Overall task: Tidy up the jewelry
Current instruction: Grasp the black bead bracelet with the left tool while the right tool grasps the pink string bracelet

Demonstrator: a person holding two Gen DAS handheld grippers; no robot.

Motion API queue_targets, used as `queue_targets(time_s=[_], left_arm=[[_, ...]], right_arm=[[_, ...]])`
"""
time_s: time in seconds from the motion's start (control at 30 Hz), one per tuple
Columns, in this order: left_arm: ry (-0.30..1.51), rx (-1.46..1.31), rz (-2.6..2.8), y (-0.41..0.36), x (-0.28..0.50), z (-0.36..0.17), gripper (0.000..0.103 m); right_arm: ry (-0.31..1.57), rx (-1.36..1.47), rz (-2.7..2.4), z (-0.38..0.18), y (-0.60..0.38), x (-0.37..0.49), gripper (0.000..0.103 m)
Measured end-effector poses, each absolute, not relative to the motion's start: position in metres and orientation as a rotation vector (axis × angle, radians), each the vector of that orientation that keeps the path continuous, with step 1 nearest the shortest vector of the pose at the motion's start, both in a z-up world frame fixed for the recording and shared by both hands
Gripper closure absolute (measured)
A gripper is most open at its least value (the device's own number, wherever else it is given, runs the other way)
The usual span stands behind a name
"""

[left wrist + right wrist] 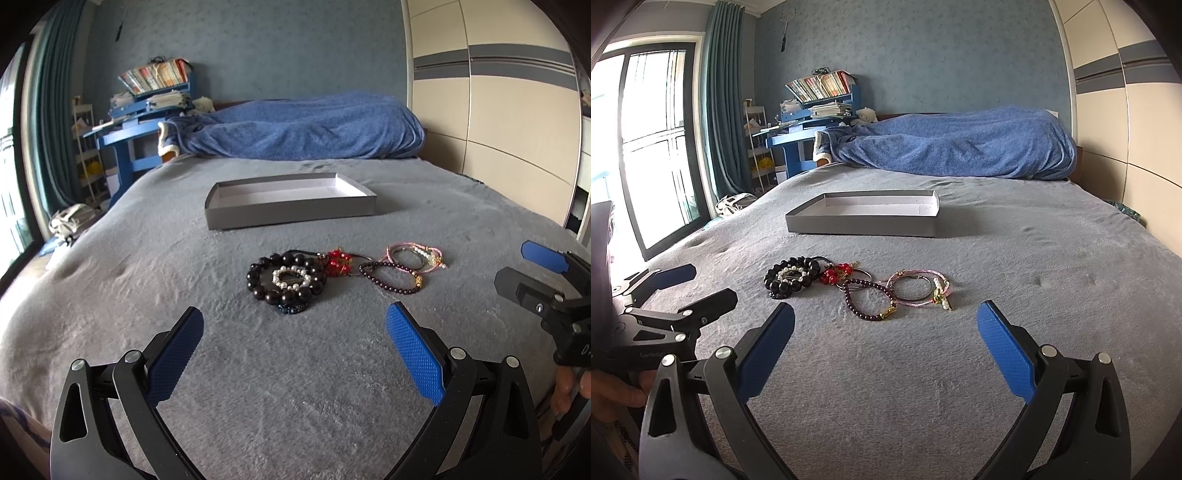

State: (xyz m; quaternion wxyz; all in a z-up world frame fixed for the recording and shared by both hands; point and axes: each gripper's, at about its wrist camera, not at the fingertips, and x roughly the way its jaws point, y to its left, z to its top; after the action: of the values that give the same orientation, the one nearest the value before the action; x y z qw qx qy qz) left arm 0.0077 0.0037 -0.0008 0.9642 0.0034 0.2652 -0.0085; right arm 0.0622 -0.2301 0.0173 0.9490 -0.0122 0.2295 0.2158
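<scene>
Several bracelets lie in a cluster on the grey bed cover: a black bead bracelet point(286, 278) point(790, 275) with a small pearl ring inside it, a red bead piece point(338, 262) point(834, 275), a dark purple bead bracelet point(391, 277) point(868, 299) and a pink cord bracelet point(417, 254) point(919, 288). A shallow grey box point(291, 212) point(864, 223) with a white inside stands empty behind them. My left gripper point(295, 354) is open and empty, just short of the black bracelet. My right gripper point(886, 354) is open and empty, short of the purple bracelet.
The grey bed cover point(295, 387) fills the foreground. A blue blanket point(306, 127) is heaped at the bed's head. A blue desk point(129, 136) with books stands far left, a window point(646, 140) at left, wardrobe doors point(491, 92) at right.
</scene>
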Motion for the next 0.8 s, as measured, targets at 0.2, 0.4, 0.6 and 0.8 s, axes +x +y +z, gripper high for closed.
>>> queue_targets(time_s=[0.2,0.4,0.6,0.8], left_arm=[[0.575,-0.005,-0.025,0.006,0.022,0.003,0.005],[0.677,-0.072,-0.053,0.015,0.035,-0.003,0.005],[0.701,-0.032,-0.056,0.012,0.041,-0.004,0.005],[0.749,-0.021,-0.057,0.016,0.058,-0.004,0.005]], right_arm=[[0.504,-0.032,0.445,0.011,-0.226,0.067,0.005],[0.531,-0.037,0.44,0.009,-0.224,0.073,0.005],[0.567,-0.03,0.4,0.005,-0.224,0.082,0.005],[0.614,0.001,0.383,0.001,-0.228,0.093,0.005]])
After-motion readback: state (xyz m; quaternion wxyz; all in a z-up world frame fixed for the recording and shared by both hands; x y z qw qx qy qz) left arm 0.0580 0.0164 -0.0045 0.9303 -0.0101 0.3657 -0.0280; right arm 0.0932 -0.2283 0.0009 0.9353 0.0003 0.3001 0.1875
